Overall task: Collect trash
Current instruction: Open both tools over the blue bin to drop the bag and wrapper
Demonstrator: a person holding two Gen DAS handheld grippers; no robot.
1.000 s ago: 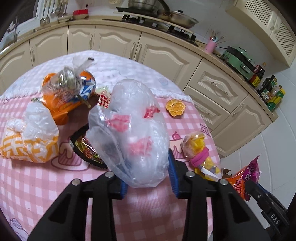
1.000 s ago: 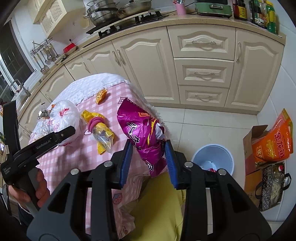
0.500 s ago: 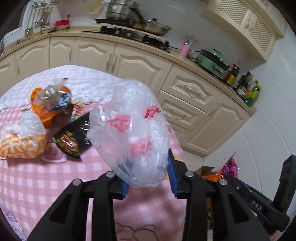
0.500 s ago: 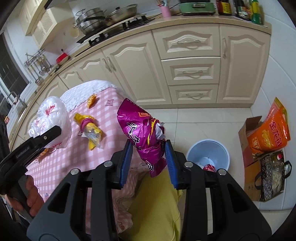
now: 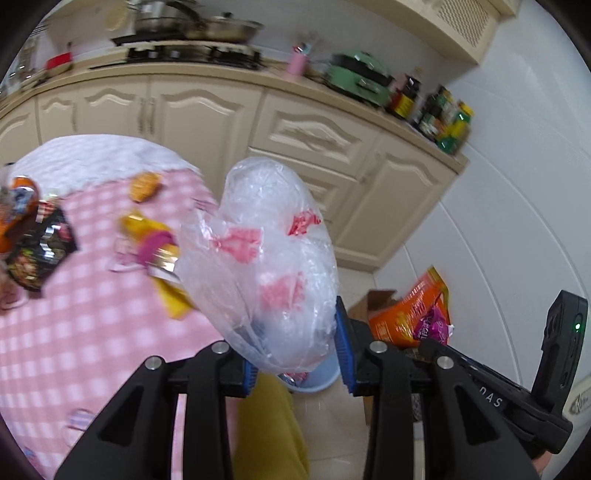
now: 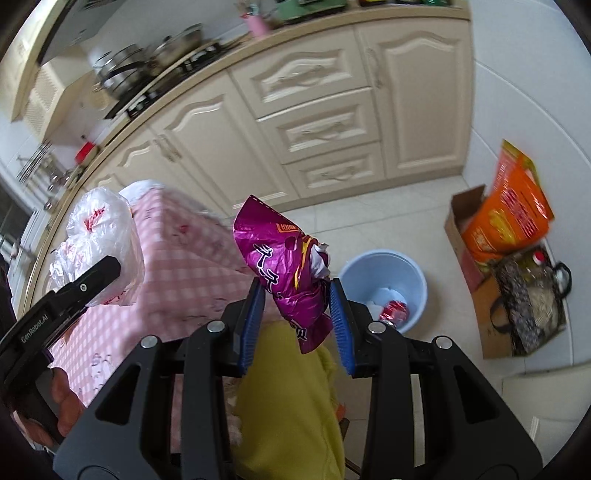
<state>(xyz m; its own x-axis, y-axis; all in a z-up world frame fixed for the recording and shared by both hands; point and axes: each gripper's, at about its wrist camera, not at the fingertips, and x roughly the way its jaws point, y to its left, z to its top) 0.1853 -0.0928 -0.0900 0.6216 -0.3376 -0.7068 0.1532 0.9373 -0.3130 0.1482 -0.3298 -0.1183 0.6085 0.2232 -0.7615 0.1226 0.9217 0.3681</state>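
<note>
So the left gripper point(image 5: 295, 350) grips a clear plastic bag point(image 5: 266, 258), the right gripper point(image 6: 297, 317) clamps a purple wrapper point(image 6: 288, 269), probably above the blue bin point(image 6: 384, 269).

Cream panelled cabinets point(image 6: 317, 122) run along white walls point(image 5: 517, 177) under a beige worktop point(image 5: 258, 79) bearing a gas hob point(image 5: 192, 55) with steel pans point(image 5: 221, 29), above a pale tiled floor point(image 6: 391, 214) in soft, even light.
</note>
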